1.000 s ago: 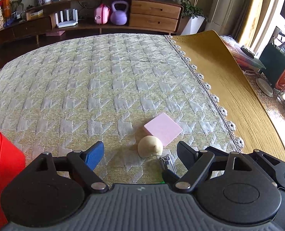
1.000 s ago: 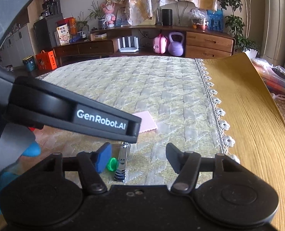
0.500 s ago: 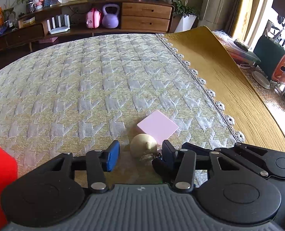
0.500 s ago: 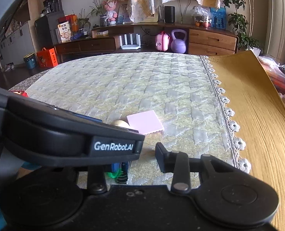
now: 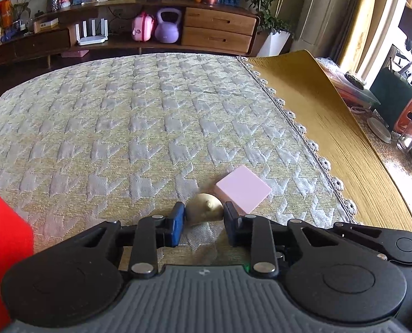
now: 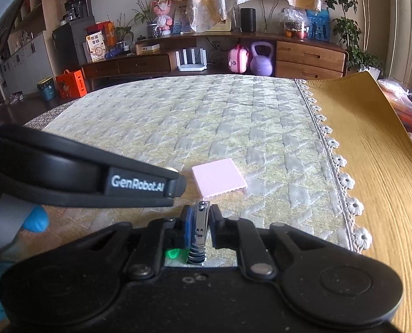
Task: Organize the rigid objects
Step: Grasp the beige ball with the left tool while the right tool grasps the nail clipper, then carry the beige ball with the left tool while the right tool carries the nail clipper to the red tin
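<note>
a: what is the biggest thing here?
b: the table (image 5: 344,144), with a quilted pale green cloth (image 5: 139,127) over most of it and a yellow mat (image 6: 378,166) on the right side, past the lace edge. at the near left there is a red box (image 5: 3,249), only partly in view.

a: and the tools?
b: the left tool (image 5: 201,216) points down at the cloth. its jaws have just been closing, and a small round cream object (image 5: 203,211) sits between them. the pads look to be touching its two sides, but i cannot tell how firmly. the right tool (image 6: 200,222) has just closed too, and it is now clamped on a metal nail clipper (image 6: 199,230), which stands on its edge between the pads. in the right wrist view the left tool's body crosses the left side.

a: what are the smaller things?
b: a pink square pad (image 5: 243,188) lies flat on the cloth, just beyond the cream object and a little to the right, very near it. in the right wrist view the same pad (image 6: 218,177) is just beyond the clipper. something small and green (image 6: 172,254) shows near the clipper's near end; i cannot tell what it is.
</note>
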A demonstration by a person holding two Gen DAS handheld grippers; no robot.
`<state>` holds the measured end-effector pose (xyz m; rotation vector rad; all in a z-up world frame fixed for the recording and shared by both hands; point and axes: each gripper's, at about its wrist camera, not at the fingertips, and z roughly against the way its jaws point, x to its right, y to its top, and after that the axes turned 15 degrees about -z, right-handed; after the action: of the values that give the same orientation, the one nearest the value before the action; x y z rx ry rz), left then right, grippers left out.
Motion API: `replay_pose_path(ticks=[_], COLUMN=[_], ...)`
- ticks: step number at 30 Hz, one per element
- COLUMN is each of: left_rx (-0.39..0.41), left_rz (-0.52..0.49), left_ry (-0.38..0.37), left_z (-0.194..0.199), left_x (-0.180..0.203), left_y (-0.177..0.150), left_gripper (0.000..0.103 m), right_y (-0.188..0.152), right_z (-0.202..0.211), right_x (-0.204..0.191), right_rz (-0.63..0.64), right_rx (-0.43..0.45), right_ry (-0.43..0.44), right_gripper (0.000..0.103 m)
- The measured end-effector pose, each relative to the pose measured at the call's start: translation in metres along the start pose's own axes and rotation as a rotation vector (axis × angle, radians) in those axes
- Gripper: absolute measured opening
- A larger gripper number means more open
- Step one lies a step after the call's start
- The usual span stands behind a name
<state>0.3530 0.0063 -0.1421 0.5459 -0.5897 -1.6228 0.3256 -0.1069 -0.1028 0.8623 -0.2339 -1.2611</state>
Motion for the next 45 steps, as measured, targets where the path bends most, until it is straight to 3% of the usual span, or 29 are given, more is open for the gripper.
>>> replay_pose_path(ticks=[12, 21, 33, 45], left_rx=[0.001, 0.004, 0.038, 0.041], left_rz=[0.014, -0.026, -0.023, 0.043], left_ry=[-0.017, 0.008, 0.004, 0.056], left_z=[0.03, 0.072, 0.137, 0.192], left_x=[-0.004, 0.003, -0.003, -0.046], left_y=[-0.013, -0.025, -0.048, -0.086], left_gripper=[0.03, 0.03, 0.03, 0.03], right_y=[-0.001, -0.012, -0.023, -0.02], right_z=[0.029, 0.073, 0.135, 0.16], right_x=[0.027, 0.026, -0.009, -0.072], right_rz=[-0.142, -0.129, -0.08, 0.016], right_rx=[-0.01, 0.012, 0.056, 0.072], right_ry=[0.018, 0.039, 0.104, 0.179], right_gripper=[0.011, 0.011, 0.011, 0.011])
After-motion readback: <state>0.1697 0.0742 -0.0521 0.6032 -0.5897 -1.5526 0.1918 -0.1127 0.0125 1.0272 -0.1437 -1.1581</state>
